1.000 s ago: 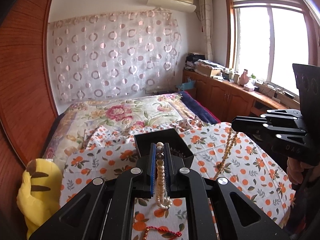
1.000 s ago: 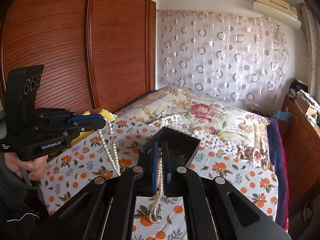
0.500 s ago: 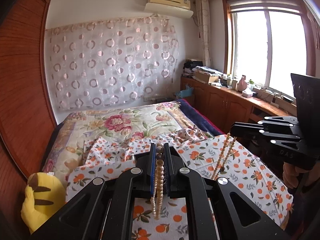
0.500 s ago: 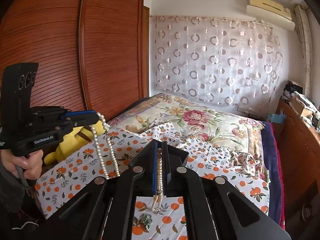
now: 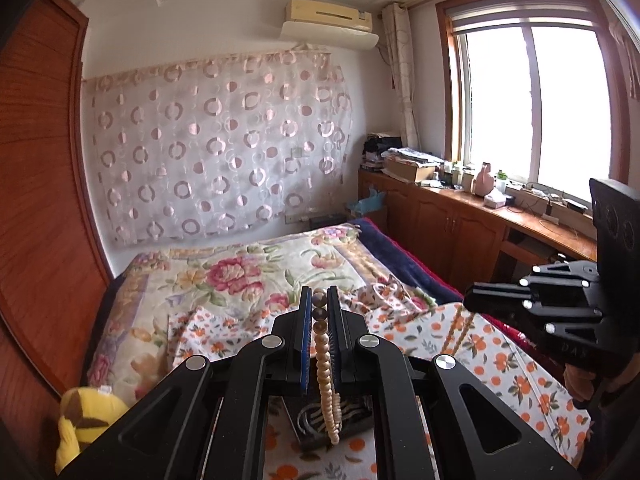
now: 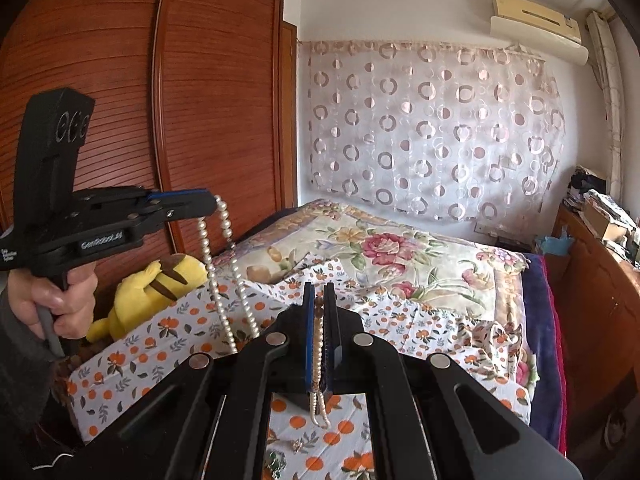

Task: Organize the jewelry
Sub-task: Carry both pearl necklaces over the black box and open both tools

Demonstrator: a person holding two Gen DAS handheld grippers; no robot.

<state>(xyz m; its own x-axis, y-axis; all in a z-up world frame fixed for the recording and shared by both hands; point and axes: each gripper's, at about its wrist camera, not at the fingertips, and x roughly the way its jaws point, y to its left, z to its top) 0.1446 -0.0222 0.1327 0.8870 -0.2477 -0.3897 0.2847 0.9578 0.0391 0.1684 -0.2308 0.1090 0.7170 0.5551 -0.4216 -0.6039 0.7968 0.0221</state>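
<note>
My left gripper point(image 5: 319, 300) is shut on a large-bead pearl necklace point(image 5: 325, 376) that hangs down over a black jewelry box point(image 5: 340, 416) on the orange-print cloth. My right gripper point(image 6: 319, 300) is shut on a thin small-bead pearl necklace point(image 6: 318, 360) whose loop hangs above the cloth. The left gripper point(image 6: 208, 204) also shows in the right wrist view with its pearl strand point(image 6: 224, 272) dangling. The right gripper point(image 5: 470, 300) shows in the left wrist view with its thin strand point(image 5: 456, 328).
The orange-print cloth point(image 6: 180, 332) covers the foot of a floral-quilted bed point(image 5: 240, 276). A yellow plush toy point(image 6: 152, 292) lies at the bed's left. Small jewelry pieces point(image 6: 296, 446) lie on the cloth. A wooden wardrobe point(image 6: 180, 120) stands left, a cluttered cabinet point(image 5: 460, 216) right.
Both grippers have risen and tilted up, lifting the two necklaces higher above the cloth. The black box now sits lower, under the left gripper.
</note>
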